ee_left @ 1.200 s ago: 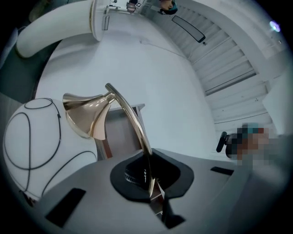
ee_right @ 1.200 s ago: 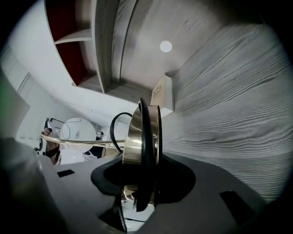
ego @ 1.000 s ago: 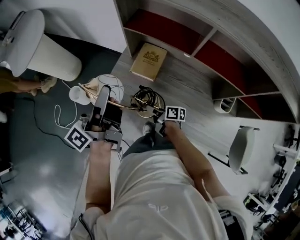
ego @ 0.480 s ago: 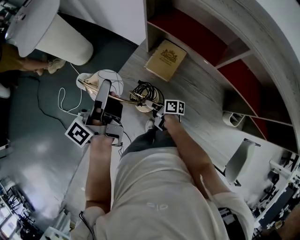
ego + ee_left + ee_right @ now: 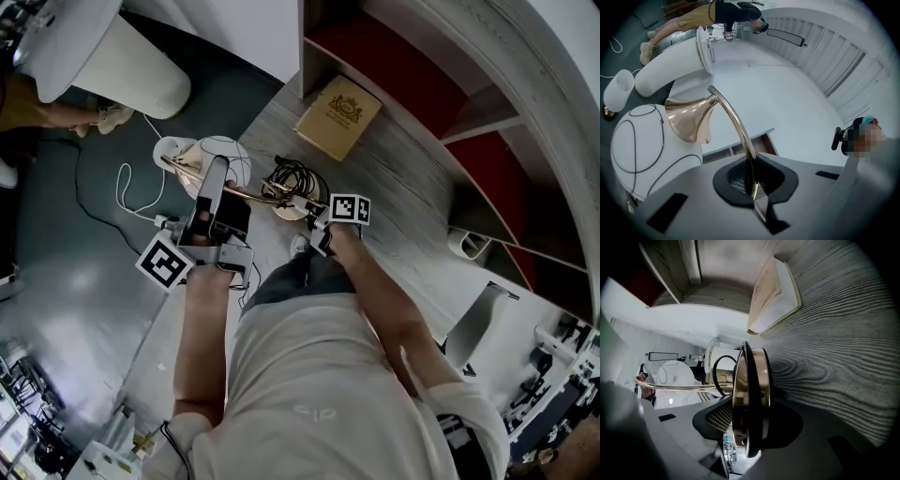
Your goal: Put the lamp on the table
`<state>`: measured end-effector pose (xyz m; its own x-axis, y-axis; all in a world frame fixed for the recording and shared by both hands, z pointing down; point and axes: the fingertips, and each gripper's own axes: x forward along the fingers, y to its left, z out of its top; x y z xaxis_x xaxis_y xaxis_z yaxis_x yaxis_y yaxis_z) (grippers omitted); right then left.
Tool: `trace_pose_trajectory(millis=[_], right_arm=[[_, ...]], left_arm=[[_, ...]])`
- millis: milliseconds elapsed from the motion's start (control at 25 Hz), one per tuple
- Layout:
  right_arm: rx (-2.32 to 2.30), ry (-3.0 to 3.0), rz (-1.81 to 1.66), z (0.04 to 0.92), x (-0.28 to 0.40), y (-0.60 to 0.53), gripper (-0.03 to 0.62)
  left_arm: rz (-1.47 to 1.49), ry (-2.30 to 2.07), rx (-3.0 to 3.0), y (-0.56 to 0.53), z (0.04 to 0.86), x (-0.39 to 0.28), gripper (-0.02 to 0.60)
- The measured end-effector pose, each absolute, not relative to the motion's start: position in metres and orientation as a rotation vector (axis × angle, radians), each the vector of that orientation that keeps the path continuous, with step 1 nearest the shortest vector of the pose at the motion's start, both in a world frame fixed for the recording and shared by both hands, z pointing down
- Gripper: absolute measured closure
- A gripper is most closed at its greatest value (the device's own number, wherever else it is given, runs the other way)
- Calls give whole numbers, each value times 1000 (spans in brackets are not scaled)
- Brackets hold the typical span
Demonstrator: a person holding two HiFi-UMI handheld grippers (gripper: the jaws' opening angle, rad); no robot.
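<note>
1. We have the lamp (image 5: 261, 196) carried between both tools over the table (image 5: 403, 178), close to its left edge. The book (image 5: 339, 114) lies further in, toward the shelves.
2. Our left gripper (image 5: 752, 187) has its jaws drawn together on the thin brass stem (image 5: 733, 124). From there the stem runs ahead and bends over into a brass cone (image 5: 689, 119) set against a white globe (image 5: 637, 150).
3. Our right gripper (image 5: 747, 420) is clamped on the round base (image 5: 750, 380), one pad on each flat face. Its jaws stand as far apart as the disc is thick.
4. What the coming move turns on, as we read it, is that the base's underside faces the wood and the stem leaves from the opposite face. The long axis therefore leads away from the table top and out toward the left edge. The right gripper is the one nearer the table.
5. We judge the set-down close but unfinished. We cannot tell whether the base touches the table.
6. One right pad seems to lie between base and table, so we reckon the free rim should land first while the left gripper steadies the stem. The black cable (image 5: 295, 178) coiled beside the base could get trapped underneath.
</note>
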<state>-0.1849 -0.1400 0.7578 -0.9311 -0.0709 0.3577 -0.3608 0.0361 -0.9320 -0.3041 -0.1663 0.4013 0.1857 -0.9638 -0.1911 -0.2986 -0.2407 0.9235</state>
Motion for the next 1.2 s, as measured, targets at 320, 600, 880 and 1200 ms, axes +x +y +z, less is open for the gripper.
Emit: trace_pose_trajectory(millis=[320, 600, 880, 1200], right_arm=[[649, -2068, 1888, 765, -160, -155, 322], [804, -2089, 1788, 756, -104, -166, 292], [955, -2172, 1736, 722, -40, -175, 295], [1076, -2265, 1654, 671, 17, -169, 372]], left_arm=[[-1105, -1205, 1669, -168, 402, -292, 566], [-1098, -1246, 1666, -170, 400, -280, 566], [-1026, -1246, 1721, -176, 401, -244, 566], [-952, -1267, 1783, -180, 402, -203, 566]])
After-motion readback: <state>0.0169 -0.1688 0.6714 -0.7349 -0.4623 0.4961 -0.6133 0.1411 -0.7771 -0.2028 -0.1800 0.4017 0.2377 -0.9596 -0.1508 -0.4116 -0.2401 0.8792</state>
